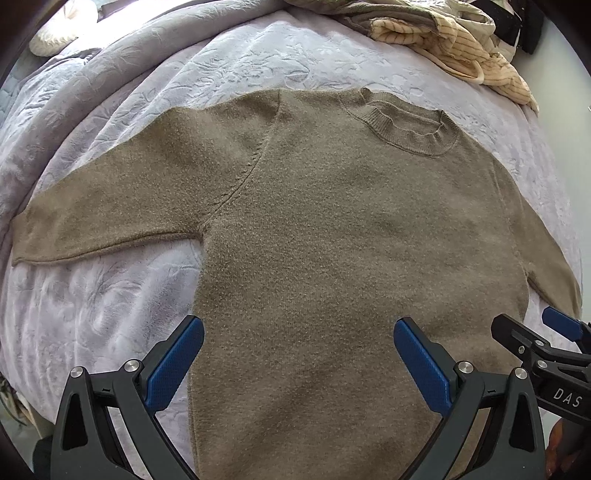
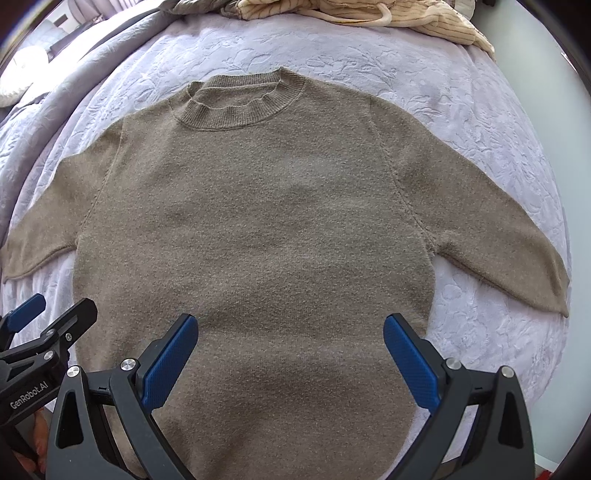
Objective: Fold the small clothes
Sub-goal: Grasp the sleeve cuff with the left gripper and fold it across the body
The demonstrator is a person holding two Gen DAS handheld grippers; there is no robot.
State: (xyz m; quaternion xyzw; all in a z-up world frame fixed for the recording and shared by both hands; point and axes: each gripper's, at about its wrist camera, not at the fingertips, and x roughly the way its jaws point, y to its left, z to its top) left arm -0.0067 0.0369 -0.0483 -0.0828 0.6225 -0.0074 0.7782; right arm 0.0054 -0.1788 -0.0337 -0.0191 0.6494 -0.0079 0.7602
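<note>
Sweater (image 1: 332, 229), olive-brown fuzzy knit with a ribbed round collar, is laid flat, front up, on a lilac embossed bedspread (image 1: 92, 314); its hem is cut off at 6 o'clock in both views. In the left wrist view the left gripper (image 1: 298, 341) is seen with jaws spread wide over the lower body, holding nothing. The right gripper (image 2: 291, 338) (likewise spread, empty) is shown above the hem. Cream striped clothes (image 2: 424, 18) are heaped at 1 o'clock, partly cropped.
</note>
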